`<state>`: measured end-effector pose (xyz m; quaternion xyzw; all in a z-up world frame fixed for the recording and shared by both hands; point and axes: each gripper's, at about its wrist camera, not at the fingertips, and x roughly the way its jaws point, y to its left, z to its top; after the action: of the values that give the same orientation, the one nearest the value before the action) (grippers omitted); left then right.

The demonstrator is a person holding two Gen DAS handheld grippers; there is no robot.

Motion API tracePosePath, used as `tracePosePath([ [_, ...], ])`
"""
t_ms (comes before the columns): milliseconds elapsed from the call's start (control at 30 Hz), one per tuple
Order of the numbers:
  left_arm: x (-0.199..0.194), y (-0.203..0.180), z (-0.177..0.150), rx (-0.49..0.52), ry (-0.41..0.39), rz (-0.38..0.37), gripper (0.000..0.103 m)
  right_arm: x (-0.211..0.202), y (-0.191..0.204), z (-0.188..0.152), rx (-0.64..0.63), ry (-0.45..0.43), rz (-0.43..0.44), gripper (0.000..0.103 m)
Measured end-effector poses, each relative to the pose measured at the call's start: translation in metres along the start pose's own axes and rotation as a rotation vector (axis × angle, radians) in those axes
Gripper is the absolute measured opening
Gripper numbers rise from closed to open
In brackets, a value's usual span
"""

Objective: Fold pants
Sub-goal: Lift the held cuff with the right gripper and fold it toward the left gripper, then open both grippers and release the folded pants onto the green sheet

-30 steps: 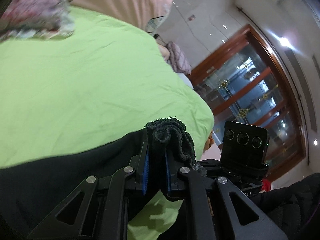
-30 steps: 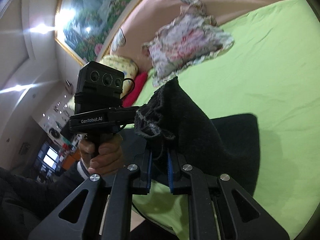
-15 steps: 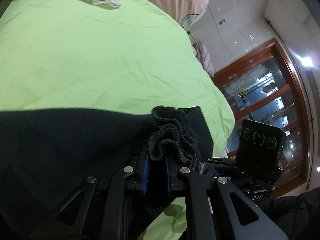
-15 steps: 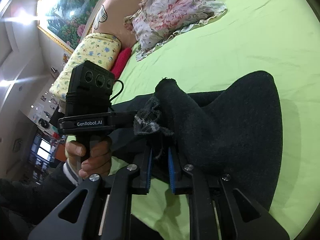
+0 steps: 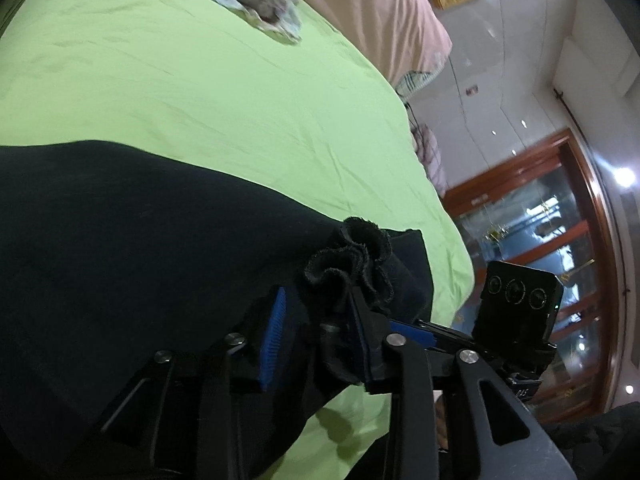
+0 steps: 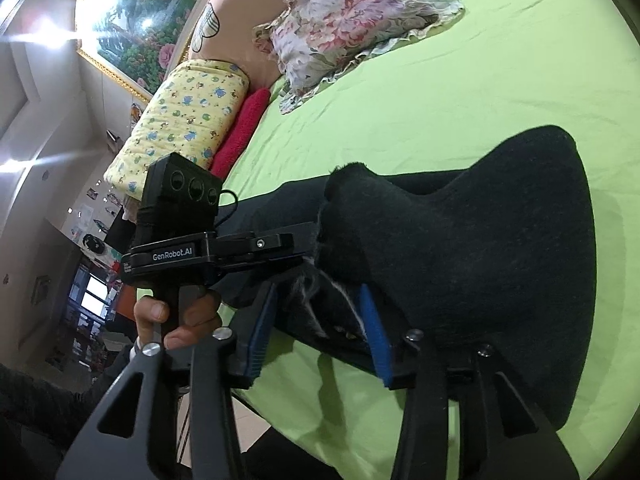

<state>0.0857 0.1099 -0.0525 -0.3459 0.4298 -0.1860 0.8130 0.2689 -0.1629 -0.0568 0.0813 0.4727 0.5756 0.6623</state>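
Observation:
The black pants (image 5: 120,240) lie on the green bed sheet (image 5: 200,80) near the bed's front edge. In the left wrist view my left gripper (image 5: 316,320) is open, its blue pads spread, with a bunched fold of the pants (image 5: 352,256) loose between them. In the right wrist view my right gripper (image 6: 316,320) is open too, with the pants (image 6: 480,240) draped between and over its fingers. The left gripper (image 6: 248,248) shows there beside it, held by a hand.
A floral pillow (image 6: 352,28) lies at the head of the bed, with a yellow pillow (image 6: 180,116) and red cloth (image 6: 240,128) further left. The bed's edge (image 5: 460,248) drops off on the right of the left wrist view. A glass cabinet (image 5: 560,240) stands beyond.
Both grippers have lowered the pants onto the sheet and opened, letting go of the bunched fabric they held shut half a second ago.

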Motion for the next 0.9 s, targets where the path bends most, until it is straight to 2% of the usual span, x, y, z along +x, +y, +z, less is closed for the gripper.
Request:
tracePosePath([
  [67,-0.009,0.000,-0.004,-0.003,-0.033,0.040,0.045,0.000,0.002,0.000,0.001,0.004,0.002,0.046],
  [200,-0.030,0.005,-0.013,-0.036,-0.099,0.067,0.049,-0.004,0.011,0.003,-0.002,-0.002,0.029,0.046],
  [267,-0.041,0.006,-0.018,-0.055,-0.136,0.081,0.050,-0.004,0.015,0.005,-0.013,-0.005,0.042,0.048],
  [333,-0.050,0.011,-0.022,-0.080,-0.161,0.080,0.050,-0.004,0.021,0.008,-0.028,-0.006,0.051,0.056],
  [367,-0.056,0.013,-0.024,-0.096,-0.176,0.077,0.050,-0.003,0.024,0.009,-0.035,-0.009,0.053,0.057],
  [767,-0.113,0.033,-0.053,-0.196,-0.311,0.098,0.050,0.013,0.046,0.022,-0.078,0.016,0.075,0.057],
  [833,-0.122,0.036,-0.060,-0.211,-0.331,0.106,0.057,0.017,0.051,0.026,-0.087,0.020,0.085,0.058],
  [900,-0.130,0.039,-0.064,-0.228,-0.356,0.113,0.058,0.022,0.055,0.028,-0.097,0.031,0.092,0.060],
])
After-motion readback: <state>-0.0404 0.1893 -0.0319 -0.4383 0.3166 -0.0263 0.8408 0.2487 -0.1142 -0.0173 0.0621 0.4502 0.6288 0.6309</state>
